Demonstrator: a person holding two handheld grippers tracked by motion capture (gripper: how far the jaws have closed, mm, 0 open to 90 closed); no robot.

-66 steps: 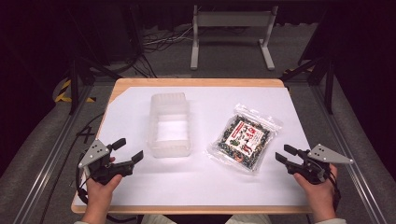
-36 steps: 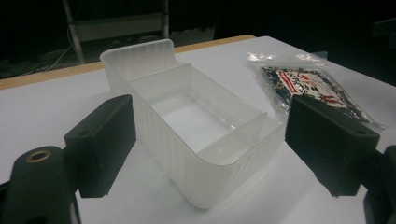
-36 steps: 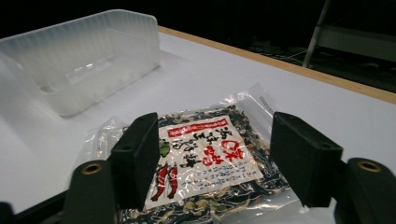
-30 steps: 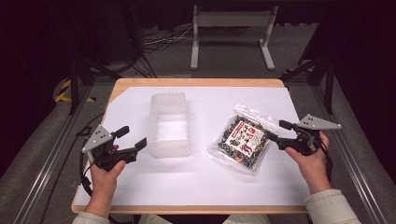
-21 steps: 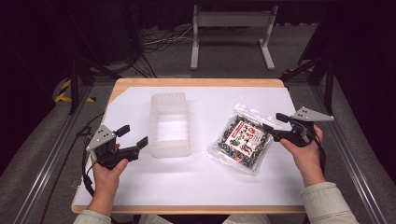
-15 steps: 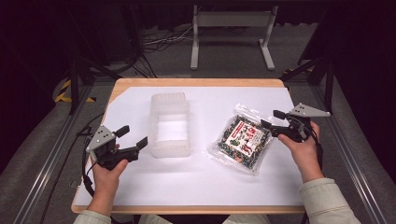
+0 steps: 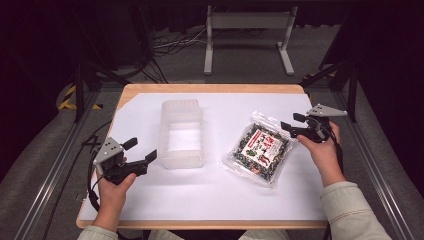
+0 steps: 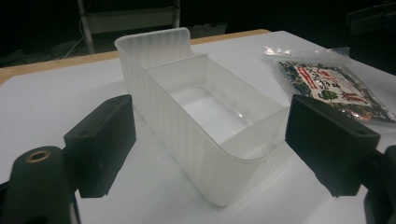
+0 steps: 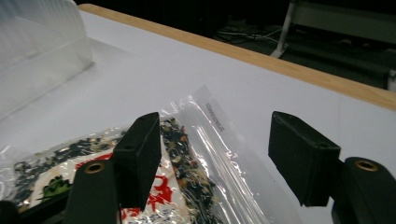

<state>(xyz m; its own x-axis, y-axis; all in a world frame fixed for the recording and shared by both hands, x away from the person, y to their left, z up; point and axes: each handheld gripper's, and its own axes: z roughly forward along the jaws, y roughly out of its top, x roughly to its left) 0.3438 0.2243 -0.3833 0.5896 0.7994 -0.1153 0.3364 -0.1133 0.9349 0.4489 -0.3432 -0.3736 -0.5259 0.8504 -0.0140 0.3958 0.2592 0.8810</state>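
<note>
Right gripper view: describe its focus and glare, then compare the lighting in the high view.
Right gripper view: the near black jaws look soft, glare streaks the clear edge of the snack bag, the clear bin blurs at the corner. High view: the white table sheet is brightly lit, its surroundings dark.

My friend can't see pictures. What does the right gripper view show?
The right hand-held gripper hovers with open jaws over the clear edge of a snack bag on a white table. A clear plastic bin stands at upper left.
</note>
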